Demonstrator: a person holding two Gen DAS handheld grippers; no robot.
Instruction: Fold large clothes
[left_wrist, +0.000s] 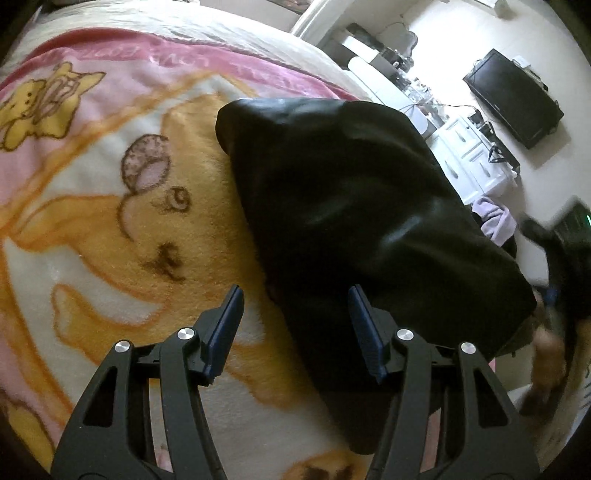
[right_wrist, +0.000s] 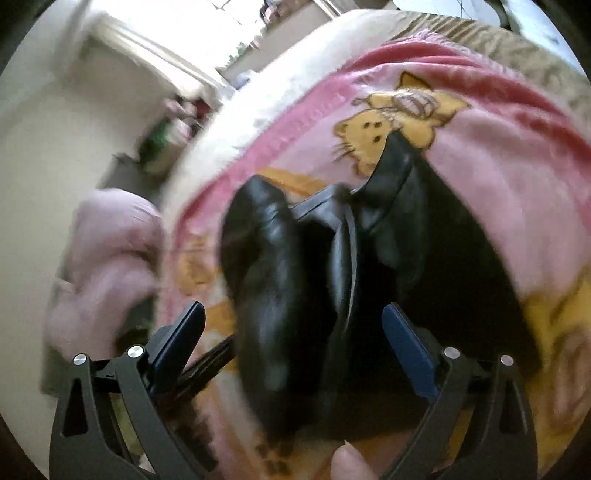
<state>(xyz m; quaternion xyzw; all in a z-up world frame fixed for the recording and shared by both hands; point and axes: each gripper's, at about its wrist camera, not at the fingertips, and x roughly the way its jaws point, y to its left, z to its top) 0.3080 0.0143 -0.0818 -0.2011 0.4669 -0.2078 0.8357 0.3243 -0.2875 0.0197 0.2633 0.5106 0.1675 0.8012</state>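
Note:
A black leather-like garment (left_wrist: 362, 206) lies folded into a thick bundle on a pink and orange cartoon blanket (left_wrist: 110, 206) that covers a bed. My left gripper (left_wrist: 295, 325) hovers open over the bundle's near left edge; its right finger is above the black cloth and its left finger is above the blanket. In the right wrist view the same garment (right_wrist: 295, 266) shows glossy folds and a collar-like flap. My right gripper (right_wrist: 295, 343) stands wide open over it, its pads clear of the cloth. The right wrist view is motion-blurred.
The blanket (right_wrist: 498, 177) runs to the bed's edge. Beyond it are a dark television (left_wrist: 513, 96), a white dresser (left_wrist: 469, 155) and lilac clothing (left_wrist: 495, 218) on the floor. A pink garment pile (right_wrist: 107, 251) lies beside the bed. A thumb (right_wrist: 351, 461) shows at the bottom.

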